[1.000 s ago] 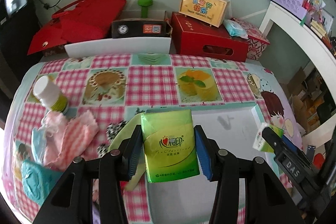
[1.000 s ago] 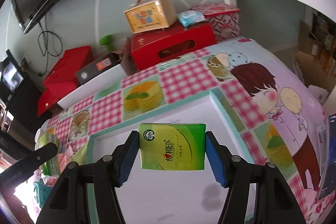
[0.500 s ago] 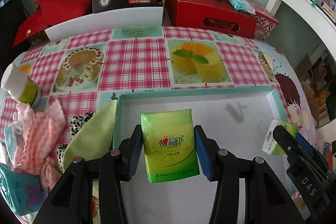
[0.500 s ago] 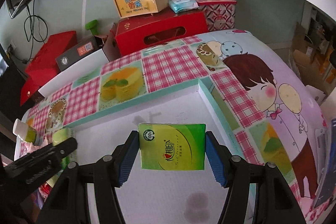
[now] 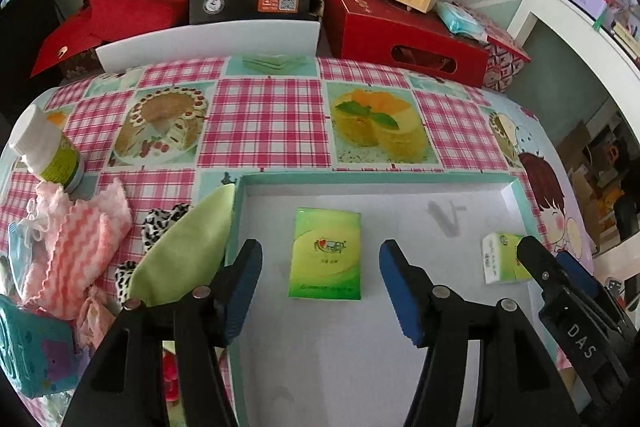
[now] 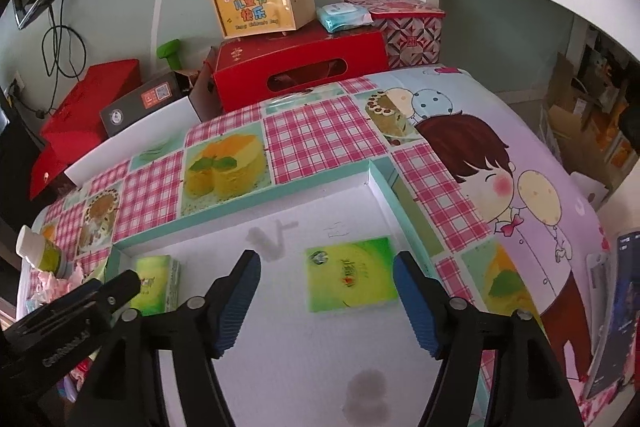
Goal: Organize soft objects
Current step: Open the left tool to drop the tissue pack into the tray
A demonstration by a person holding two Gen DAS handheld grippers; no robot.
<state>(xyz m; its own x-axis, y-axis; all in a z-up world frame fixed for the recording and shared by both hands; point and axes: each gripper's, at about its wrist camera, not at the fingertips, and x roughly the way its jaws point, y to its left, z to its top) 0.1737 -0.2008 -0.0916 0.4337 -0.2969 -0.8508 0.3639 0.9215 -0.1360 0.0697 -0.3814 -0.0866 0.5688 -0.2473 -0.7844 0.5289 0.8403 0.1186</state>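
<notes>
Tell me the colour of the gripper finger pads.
Blue, ribbed pads on black fingers; clearest in the left wrist view.

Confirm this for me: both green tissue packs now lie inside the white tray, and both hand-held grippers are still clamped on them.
Wrong on the grip. Both tissue packs do lie in the white tray, but neither is clamped. The left wrist view shows the left hand-held gripper with its jaws just opened clear of its tissue pack; the right wrist view shows the right hand-held gripper likewise open around the other tissue pack.
</notes>
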